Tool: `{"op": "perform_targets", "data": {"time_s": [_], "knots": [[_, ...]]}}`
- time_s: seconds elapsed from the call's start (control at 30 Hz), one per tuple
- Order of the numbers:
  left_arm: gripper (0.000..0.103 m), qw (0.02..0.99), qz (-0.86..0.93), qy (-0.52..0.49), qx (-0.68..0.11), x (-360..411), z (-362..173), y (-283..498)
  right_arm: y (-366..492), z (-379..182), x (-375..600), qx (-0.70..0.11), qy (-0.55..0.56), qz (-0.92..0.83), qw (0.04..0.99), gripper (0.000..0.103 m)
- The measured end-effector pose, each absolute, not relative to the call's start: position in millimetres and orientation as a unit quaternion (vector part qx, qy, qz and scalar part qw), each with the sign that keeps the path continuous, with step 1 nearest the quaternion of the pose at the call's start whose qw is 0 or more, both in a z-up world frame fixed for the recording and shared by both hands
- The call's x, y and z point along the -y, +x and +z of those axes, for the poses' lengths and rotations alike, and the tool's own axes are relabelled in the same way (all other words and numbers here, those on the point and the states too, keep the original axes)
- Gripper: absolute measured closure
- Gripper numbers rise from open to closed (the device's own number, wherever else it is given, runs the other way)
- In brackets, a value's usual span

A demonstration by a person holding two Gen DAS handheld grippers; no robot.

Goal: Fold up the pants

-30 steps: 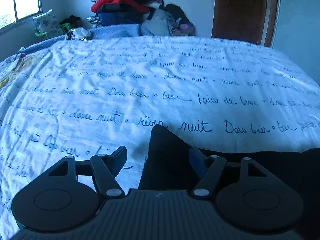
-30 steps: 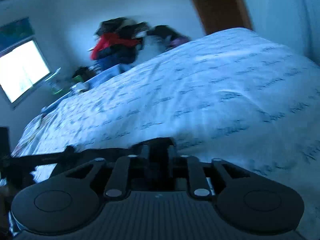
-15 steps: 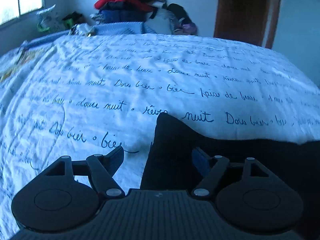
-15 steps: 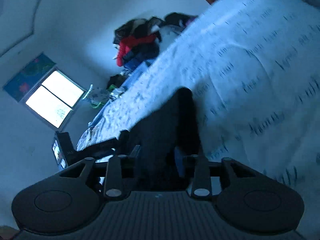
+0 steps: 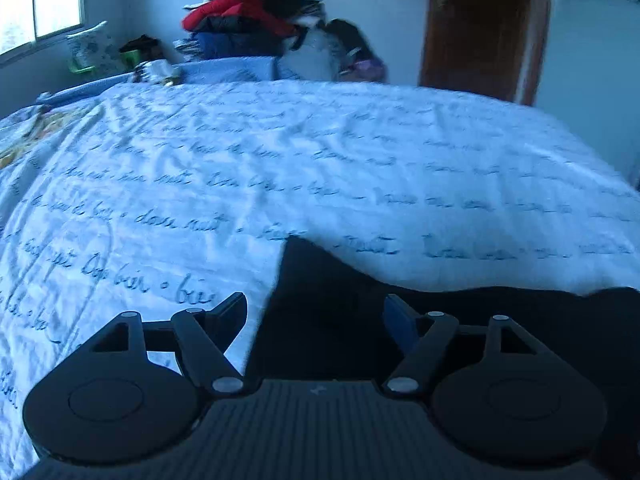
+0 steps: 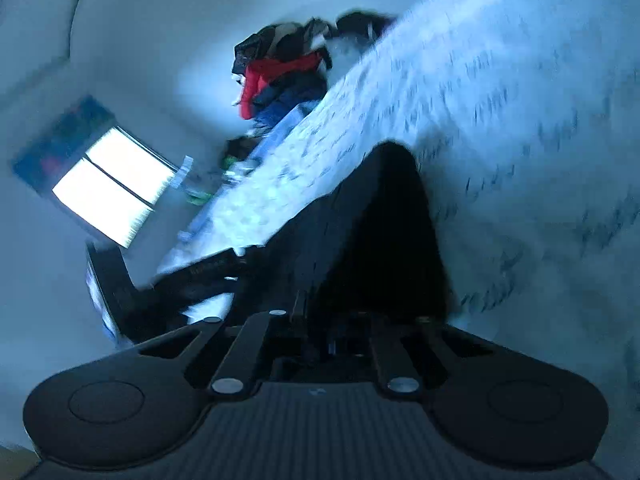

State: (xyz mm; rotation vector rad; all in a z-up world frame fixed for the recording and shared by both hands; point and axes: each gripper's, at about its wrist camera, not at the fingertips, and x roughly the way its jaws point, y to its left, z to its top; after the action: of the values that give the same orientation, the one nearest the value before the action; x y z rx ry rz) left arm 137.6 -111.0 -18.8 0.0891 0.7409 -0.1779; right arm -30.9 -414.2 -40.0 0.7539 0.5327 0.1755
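Note:
Black pants (image 5: 332, 320) lie on the near edge of a white bedsheet (image 5: 320, 168) printed with blue script. A pointed corner of them sticks up between the fingers of my left gripper (image 5: 314, 308). Its jaws stand wide and the pads do not press the cloth. In the right wrist view, my right gripper (image 6: 332, 336) is tilted and its jaws have closed tight on a fold of the pants (image 6: 380, 220). The fold rises from the fingertips as a dark peak. The picture there is blurred by motion.
A heap of clothes (image 5: 248, 20), red on top, is piled against the far wall beyond the bed. A brown door (image 5: 480, 28) is at the back right and a bright window (image 5: 40, 0) at the back left. Small clutter (image 5: 152, 68) lies at the bed's far left corner.
The right gripper rolled and shifted, its jaws opened around the pants and then closed on them, so the black cloth now fills its centre. The left gripper barely moved and its jaws widened slightly.

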Motion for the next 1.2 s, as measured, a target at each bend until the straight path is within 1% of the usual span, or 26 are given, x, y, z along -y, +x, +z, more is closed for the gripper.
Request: {"op": "perform_targets", "data": {"time_s": [0.1, 0.23, 0.33, 0.37, 0.47, 0.57, 0.63, 0.67, 0.7, 0.77, 0.83, 0.87, 0.9, 0.93, 0.97, 1.0, 1.13, 1.2], "knots": [[0.024, 0.929, -0.074, 0.036, -0.361, 107.1, -23.3, 143.1, -39.2, -32.7, 413.3, -0.256, 0.325, 0.06, 0.908, 0.095], [0.023, 0.929, -0.075, 0.032, -0.361, 104.4, -25.0, 144.5, -35.1, -49.0, 424.5, -0.28, 0.367, 0.071, 0.884, 0.093], [0.025, 0.93, -0.082, 0.03, -0.357, 99.3, -17.4, 134.7, -40.7, -43.2, 433.4, -0.274, 0.382, 0.053, 0.881, 0.087], [0.025, 0.931, -0.086, 0.028, -0.353, 96.5, -13.7, 128.7, -43.7, -35.9, 434.5, -0.265, 0.368, 0.032, 0.89, 0.085], [0.024, 0.931, -0.099, 0.017, -0.351, 92.5, -6.8, 110.8, -43.3, -9.2, 431.2, -0.237, 0.303, -0.013, 0.923, 0.085], [0.023, 0.927, -0.122, 0.012, -0.355, 94.7, -4.7, 86.7, -23.5, 5.5, 410.9, -0.248, 0.256, 0.05, 0.933, 0.085], [0.019, 0.927, -0.133, 0.022, -0.35, 97.1, -8.2, 69.5, -7.9, 4.9, 392.3, -0.27, 0.229, 0.103, 0.93, 0.085], [0.015, 0.926, -0.136, 0.036, -0.349, 99.9, -12.0, 63.2, -0.7, 2.0, 382.5, -0.283, 0.207, 0.111, 0.93, 0.082], [0.015, 0.926, -0.135, 0.055, -0.348, 103.2, -16.0, 58.3, 5.8, -1.7, 377.3, -0.296, 0.19, 0.1, 0.931, 0.077], [0.015, 0.926, -0.13, 0.089, -0.344, 107.6, -19.5, 52.0, 14.4, -12.1, 373.2, -0.315, 0.157, 0.056, 0.934, 0.076], [0.015, 0.922, -0.137, 0.094, -0.349, 106.5, -14.8, 48.6, 9.6, -8.7, 372.7, -0.302, 0.172, 0.052, 0.936, 0.075], [0.015, 0.921, -0.142, 0.087, -0.354, 104.1, -12.1, 47.7, 4.2, -4.1, 371.1, -0.289, 0.18, 0.05, 0.939, 0.072], [0.015, 0.919, -0.146, 0.074, -0.357, 101.9, -8.6, 46.8, 1.1, -0.3, 366.7, -0.279, 0.178, 0.051, 0.942, 0.063], [0.015, 0.919, -0.15, 0.064, -0.359, 100.7, -5.7, 45.9, -3.0, 3.1, 362.0, -0.27, 0.17, 0.055, 0.946, 0.058], [0.014, 0.919, -0.15, 0.058, -0.36, 100.0, -3.7, 44.9, -5.1, 5.8, 356.4, -0.266, 0.156, 0.055, 0.95, 0.048], [0.013, 0.92, -0.149, 0.057, -0.359, 100.4, -2.6, 43.6, -7.3, 7.6, 351.4, -0.266, 0.137, 0.054, 0.953, 0.045], [0.012, 0.916, -0.149, 0.071, -0.366, 104.7, -7.3, 39.3, -3.6, 2.4, 334.9, -0.291, 0.054, 0.027, 0.955, 0.045], [0.011, 0.913, -0.149, 0.079, -0.371, 106.3, -11.9, 36.8, -0.7, -6.5, 331.0, -0.31, 0.036, 0.016, 0.95, 0.046]]}}
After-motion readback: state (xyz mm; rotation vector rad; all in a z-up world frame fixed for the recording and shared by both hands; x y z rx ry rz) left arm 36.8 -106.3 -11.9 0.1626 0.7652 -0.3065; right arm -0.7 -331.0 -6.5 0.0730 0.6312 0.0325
